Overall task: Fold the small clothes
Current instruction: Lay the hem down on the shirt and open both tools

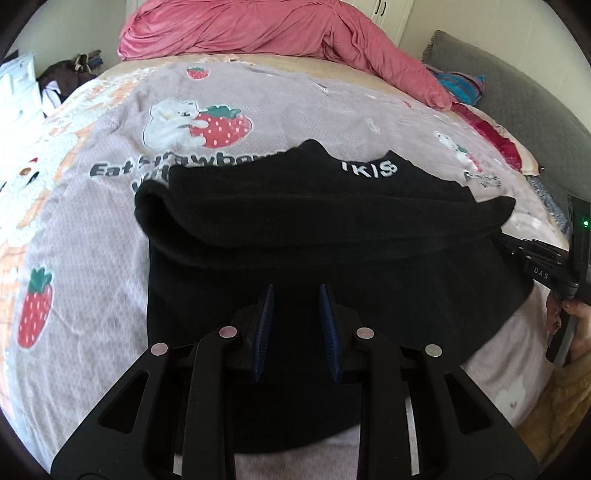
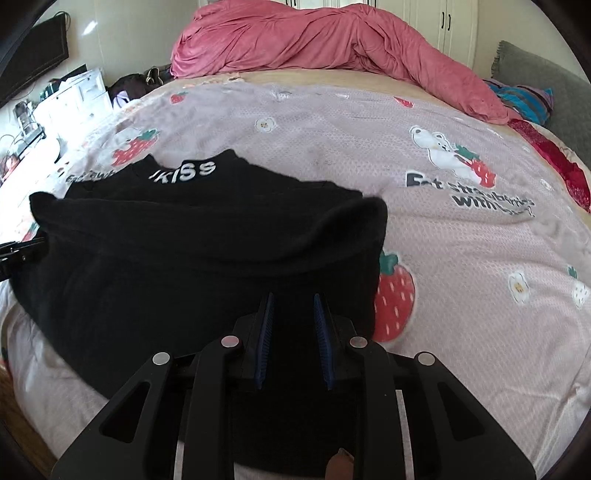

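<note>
Black garment (image 1: 325, 236) with white "KISS" lettering lies partly folded on strawberry-print bedspread (image 1: 92, 229); left gripper (image 1: 296, 325) and right gripper (image 2: 293, 332) hover above it, jaws slightly apart, pinching nothing

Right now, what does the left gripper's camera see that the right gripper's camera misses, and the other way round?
Only the left view shows a hand holding the right gripper's body at its edge. Only the right view shows a dark screen and a cluttered white desk. Both show the black garment with white lettering on the strawberry blanket, the pink duvet, and their own open pads over the black cloth.
</note>
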{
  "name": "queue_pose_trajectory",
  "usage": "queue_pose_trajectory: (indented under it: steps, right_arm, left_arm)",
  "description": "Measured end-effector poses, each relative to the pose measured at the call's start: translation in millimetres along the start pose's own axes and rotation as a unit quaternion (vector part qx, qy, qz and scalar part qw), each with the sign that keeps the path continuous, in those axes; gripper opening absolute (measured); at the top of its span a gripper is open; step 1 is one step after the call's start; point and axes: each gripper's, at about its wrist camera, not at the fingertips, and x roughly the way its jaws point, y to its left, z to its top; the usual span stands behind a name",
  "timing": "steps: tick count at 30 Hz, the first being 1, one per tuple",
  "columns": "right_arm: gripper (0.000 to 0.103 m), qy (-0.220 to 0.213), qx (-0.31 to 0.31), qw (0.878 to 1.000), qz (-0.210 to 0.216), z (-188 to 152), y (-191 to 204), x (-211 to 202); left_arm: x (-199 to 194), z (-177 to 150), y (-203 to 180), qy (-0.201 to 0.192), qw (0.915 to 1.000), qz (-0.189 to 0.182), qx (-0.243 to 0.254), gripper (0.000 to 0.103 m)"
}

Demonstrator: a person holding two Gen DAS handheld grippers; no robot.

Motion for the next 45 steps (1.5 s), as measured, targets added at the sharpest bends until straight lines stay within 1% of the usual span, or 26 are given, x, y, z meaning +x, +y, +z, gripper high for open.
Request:
queue_pose_trajectory:
  steps: [5, 8, 10, 12, 16, 20, 23, 25, 27, 28, 31, 34, 35, 36, 37, 38, 40, 41, 42, 43, 44, 45]
  right_arm:
    - [0.022, -0.003, 0.035, 0.999, 0.019, 18, -12, 14]
    - [0.022, -0.008, 0.062, 0.998, 0.034, 29, -20, 21]
    - [0.021, -0.013, 0.068, 0.997, 0.039, 34, -23, 24]
    - [0.021, -0.018, 0.068, 0.997, 0.035, 39, -26, 27]
    - [0.020, -0.019, 0.081, 0.996, 0.031, 45, -34, 35]
    - [0.021, -0.031, 0.085, 0.996, 0.014, 48, -41, 34]
    - [0.025, -0.041, 0.099, 0.994, 0.009, 49, -52, 29]
    - [0.035, -0.044, 0.103, 0.994, 0.000, 49, -57, 27]
    - [0.036, -0.041, 0.106, 0.994, 0.002, 49, -63, 29]
    - [0.037, -0.037, 0.108, 0.993, 0.005, 49, -65, 31]
    - [0.037, -0.025, 0.115, 0.993, 0.016, 48, -68, 38]
    - [0.037, -0.018, 0.118, 0.993, 0.024, 48, -66, 44]
    - [0.037, -0.019, 0.117, 0.993, 0.025, 48, -65, 44]
    - [0.037, -0.019, 0.115, 0.993, 0.027, 48, -64, 44]
    - [0.037, -0.020, 0.113, 0.993, 0.028, 49, -64, 44]
    - [0.037, -0.021, 0.111, 0.993, 0.029, 49, -63, 44]
    - [0.037, -0.022, 0.110, 0.993, 0.029, 49, -63, 45]
    - [0.037, -0.023, 0.111, 0.993, 0.031, 49, -62, 46]
    - [0.033, -0.023, 0.113, 0.993, 0.032, 49, -61, 46]
    - [0.024, -0.024, 0.114, 0.993, 0.035, 49, -61, 47]
    - [0.022, -0.026, 0.114, 0.993, 0.034, 49, -60, 47]
    - [0.016, -0.029, 0.113, 0.993, 0.028, 49, -59, 46]
  left_arm:
    - [17, 13, 6, 0.005, 0.9999, 0.005, -0.014, 0.018]
    - [22, 23, 10, 0.001, 0.9997, 0.006, -0.022, 0.018]
    - [26, 30, 14, -0.002, 0.9995, 0.006, -0.029, 0.018]
    - [30, 36, 19, -0.006, 0.9992, 0.004, -0.040, 0.019]
    - [33, 49, 34, -0.024, 0.9968, 0.001, -0.076, 0.019]
    - [25, 59, 51, -0.045, 0.9934, 0.009, -0.105, 0.030]
    - [20, 63, 67, -0.054, 0.9901, 0.015, -0.129, 0.030]
    - [23, 64, 75, -0.051, 0.9891, 0.014, -0.138, 0.030]
    - [26, 64, 80, -0.046, 0.9880, 0.013, -0.147, 0.030]
    - [28, 63, 82, -0.042, 0.9876, 0.007, -0.151, 0.033]
    - [32, 64, 80, -0.037, 0.9890, 0.007, -0.143, 0.037]
    - [23, 64, 80, -0.052, 0.9882, 0.017, -0.143, 0.038]
    - [17, 65, 80, -0.061, 0.9880, 0.025, -0.139, 0.045]
    - [9, 65, 78, -0.075, 0.9881, 0.041, -0.128, 0.050]
    - [4, 66, 78, -0.080, 0.9882, 0.048, -0.121, 0.052]
    - [2, 66, 80, -0.080, 0.9884, 0.051, -0.118, 0.053]
    - [6, 67, 85, -0.073, 0.9884, 0.042, -0.126, 0.053]
    - [10, 66, 87, -0.066, 0.9884, 0.040, -0.130, 0.053]
    - [15, 65, 89, -0.058, 0.9884, 0.041, -0.134, 0.053]
    - [23, 64, 91, -0.046, 0.9885, 0.041, -0.138, 0.053]
    - [29, 63, 93, -0.038, 0.9885, 0.037, -0.142, 0.053]
    - [32, 62, 94, -0.033, 0.9884, 0.034, -0.145, 0.053]
